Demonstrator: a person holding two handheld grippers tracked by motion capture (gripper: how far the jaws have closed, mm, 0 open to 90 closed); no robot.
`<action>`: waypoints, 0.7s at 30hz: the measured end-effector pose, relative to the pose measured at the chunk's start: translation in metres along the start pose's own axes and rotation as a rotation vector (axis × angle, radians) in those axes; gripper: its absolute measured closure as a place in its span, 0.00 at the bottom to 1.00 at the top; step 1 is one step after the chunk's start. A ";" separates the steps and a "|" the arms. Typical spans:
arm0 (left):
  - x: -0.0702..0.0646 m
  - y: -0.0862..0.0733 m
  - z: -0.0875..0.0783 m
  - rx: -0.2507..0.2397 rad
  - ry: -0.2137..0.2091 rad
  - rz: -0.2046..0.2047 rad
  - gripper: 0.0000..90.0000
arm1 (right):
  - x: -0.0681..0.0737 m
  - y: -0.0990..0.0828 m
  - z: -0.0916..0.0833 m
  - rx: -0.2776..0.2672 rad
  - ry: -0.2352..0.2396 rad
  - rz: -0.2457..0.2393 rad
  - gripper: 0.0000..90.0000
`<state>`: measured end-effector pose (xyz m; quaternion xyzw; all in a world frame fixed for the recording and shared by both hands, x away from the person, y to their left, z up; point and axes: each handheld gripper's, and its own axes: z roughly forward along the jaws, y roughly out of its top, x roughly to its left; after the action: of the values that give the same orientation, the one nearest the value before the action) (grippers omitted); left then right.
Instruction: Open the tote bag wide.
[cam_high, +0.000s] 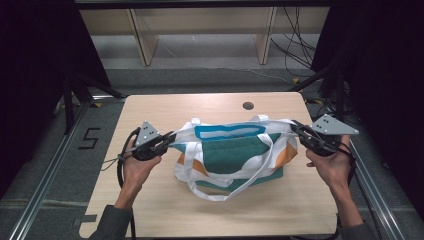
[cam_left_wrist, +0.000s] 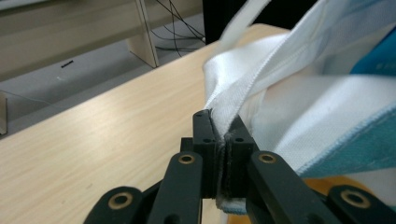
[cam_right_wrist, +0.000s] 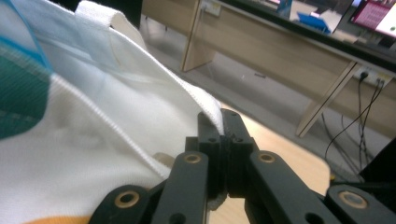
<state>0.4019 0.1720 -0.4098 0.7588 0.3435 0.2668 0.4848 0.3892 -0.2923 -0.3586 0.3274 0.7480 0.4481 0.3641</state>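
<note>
The pale wood-grain table (cam_high: 150, 200), rounded at its corners, carried a soft canvas tote bag (cam_high: 235, 150) at its centre, banded white, teal, blue and orange, webbing handles drooping toward six o'clock. At nine o'clock the left gripper (cam_high: 170, 137) pinched the bag's woven white rim; at three o'clock the right gripper (cam_high: 296, 127) pinched the opposite rim.

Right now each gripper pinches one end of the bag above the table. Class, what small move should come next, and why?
Probably ease both hands a little lower until the bag lies flat on the table. The left gripper and right gripper are each shut on a top corner, stretching the opening wide, while the lower part already rests on the wood and the straps sag forward.
</note>
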 end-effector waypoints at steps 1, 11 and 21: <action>-0.001 -0.003 0.003 0.007 -0.001 0.009 0.95 | 0.002 -0.005 0.002 0.007 0.002 0.024 0.98; -0.006 -0.022 0.021 0.062 -0.024 0.025 0.95 | 0.007 -0.029 0.018 0.081 0.041 0.021 0.98; -0.013 -0.036 0.034 0.105 -0.061 0.032 0.95 | 0.015 -0.049 0.026 0.141 0.072 0.003 0.98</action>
<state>0.4091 0.1542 -0.4571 0.7963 0.3299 0.2331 0.4502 0.3952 -0.2879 -0.4152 0.3370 0.7897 0.4064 0.3126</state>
